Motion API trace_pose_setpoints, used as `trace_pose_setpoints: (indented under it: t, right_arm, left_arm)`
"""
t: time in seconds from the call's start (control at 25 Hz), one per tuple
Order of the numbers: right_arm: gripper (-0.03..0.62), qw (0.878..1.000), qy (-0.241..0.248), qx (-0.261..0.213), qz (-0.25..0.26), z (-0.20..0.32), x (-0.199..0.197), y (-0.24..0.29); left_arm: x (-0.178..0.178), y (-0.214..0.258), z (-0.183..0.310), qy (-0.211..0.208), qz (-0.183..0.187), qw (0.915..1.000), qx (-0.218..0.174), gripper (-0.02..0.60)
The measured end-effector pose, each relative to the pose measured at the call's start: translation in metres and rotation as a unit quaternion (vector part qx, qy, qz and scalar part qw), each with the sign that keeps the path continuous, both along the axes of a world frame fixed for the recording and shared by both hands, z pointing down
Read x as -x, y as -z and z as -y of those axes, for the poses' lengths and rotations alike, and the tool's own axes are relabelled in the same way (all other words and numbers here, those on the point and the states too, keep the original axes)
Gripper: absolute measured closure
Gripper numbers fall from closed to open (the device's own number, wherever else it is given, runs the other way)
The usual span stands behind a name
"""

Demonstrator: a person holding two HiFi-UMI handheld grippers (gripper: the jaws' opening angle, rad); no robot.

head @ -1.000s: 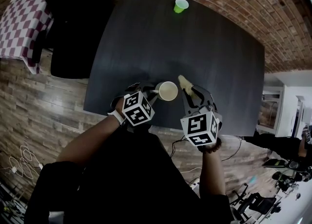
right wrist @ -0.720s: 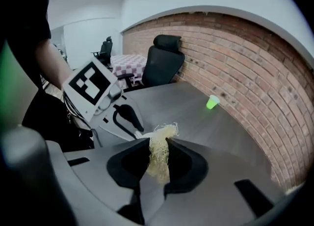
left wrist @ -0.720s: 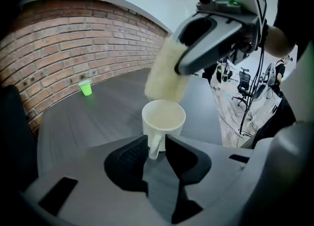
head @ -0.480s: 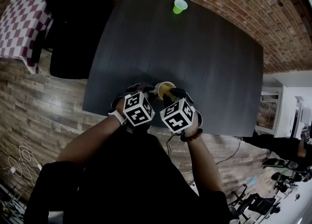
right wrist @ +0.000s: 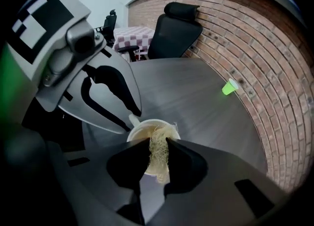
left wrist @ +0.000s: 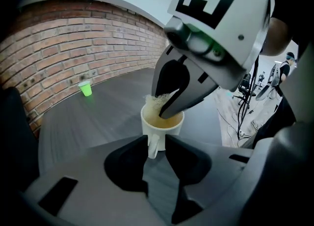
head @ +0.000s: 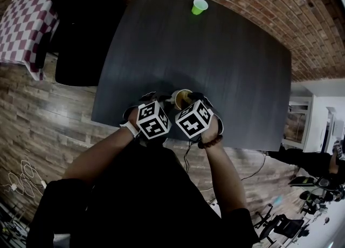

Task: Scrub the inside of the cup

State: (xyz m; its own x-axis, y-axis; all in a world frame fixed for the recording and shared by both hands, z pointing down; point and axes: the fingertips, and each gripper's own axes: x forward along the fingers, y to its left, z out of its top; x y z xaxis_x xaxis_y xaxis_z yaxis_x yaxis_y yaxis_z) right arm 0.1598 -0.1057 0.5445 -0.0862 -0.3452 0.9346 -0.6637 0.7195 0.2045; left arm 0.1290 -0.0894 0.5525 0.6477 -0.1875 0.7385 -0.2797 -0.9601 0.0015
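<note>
Head view: the white ceramic cup with a side handle (head: 182,98) stands upright on the dark wood-grain table (head: 215,53), close to the near edge. Both grippers meet over it. The left gripper (head: 168,102) comes at the handle side. The right gripper (head: 188,101) is tipped down onto the mouth. A small green plastic cup (head: 199,6) sits well apart at the far edge. A black office chair (head: 75,20) and a checked cloth (head: 24,26) lie off the table's left side. Nothing stands in the way.

Left gripper view: the jaws are closed on the cup's handle, bracing the cup. Its inside shows a tan tint.

Right gripper view: the jaws are clamped on a pale fibrous scrubbing pad (right wrist: 158,154), whose end reaches inside the rim.

Assessment: scrubbing appears under way, with the pad inserted and the cup steadied. How much of the wall is done cannot be told; the bottom probably remains. The only crowding is the two grippers, close together over a narrow mouth.
</note>
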Motion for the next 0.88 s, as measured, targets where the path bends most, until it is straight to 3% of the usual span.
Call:
trace_pose_setpoints:
  t: [0.36,0.48,0.56,0.64,0.88]
  right_arm:
    - [0.503,0.994,-0.040,-0.094,0.036,0.003,-0.028,0.089]
    - [0.503,0.987,-0.060,-0.119,0.090,0.012,-0.038,0.123]
    - [0.503,0.985,-0.047,-0.085,0.145,0.010,-0.029,0.125]
    - [0.503,0.986,-0.020,-0.024,0.166,0.002,-0.016,0.107]
    - [0.503,0.993,0.028,0.055,0.098,-0.008,0.005,0.020]
  left_arm:
    - [0.006,-0.002,0.000,0.005,-0.002,1.0000,0.002,0.462]
    - [0.007,-0.002,-0.001,0.005,-0.003,1.0000,0.002,0.462]
    - [0.007,-0.001,-0.001,0.005,-0.003,1.0000,0.001,0.462]
    - [0.008,-0.001,-0.002,0.005,-0.002,1.0000,0.000,0.462]
    - [0.009,0.000,-0.004,0.005,-0.001,1.0000,-0.002,0.462]
